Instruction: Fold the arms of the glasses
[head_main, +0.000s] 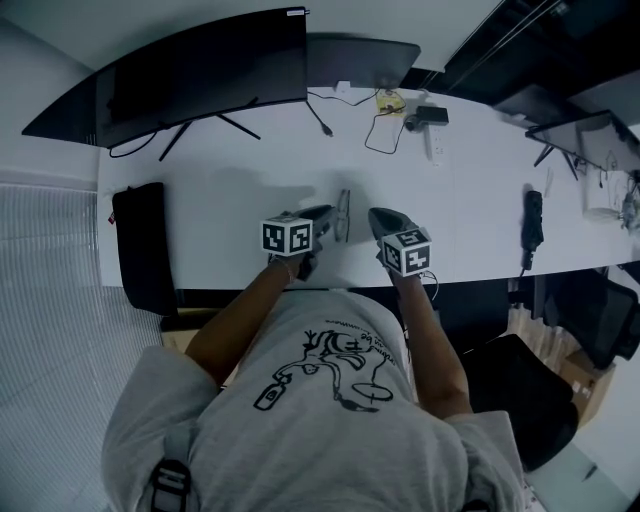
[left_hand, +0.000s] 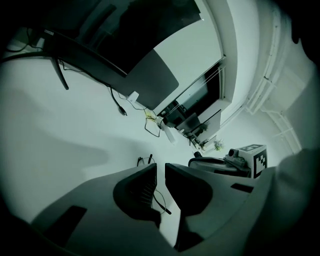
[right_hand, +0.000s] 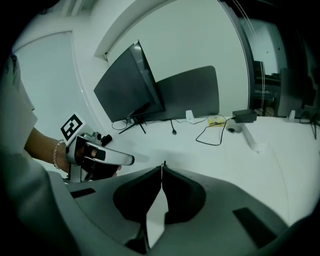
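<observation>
The thin wire glasses lie on the white desk near its front edge, between my two grippers. In the left gripper view the glasses show through the gap behind the jaws, and their arm tips stick out past the left jaw. My left gripper hangs just left of them with a narrow gap between its jaws; bare desk shows through it and nothing is pinched. My right gripper hangs just right of them, jaws shut tip to tip on nothing.
A large curved monitor stands at the back left, a second screen behind it. Cables and a small adapter lie at the back middle. A black pouch sits at the left edge, a dark handset at the right.
</observation>
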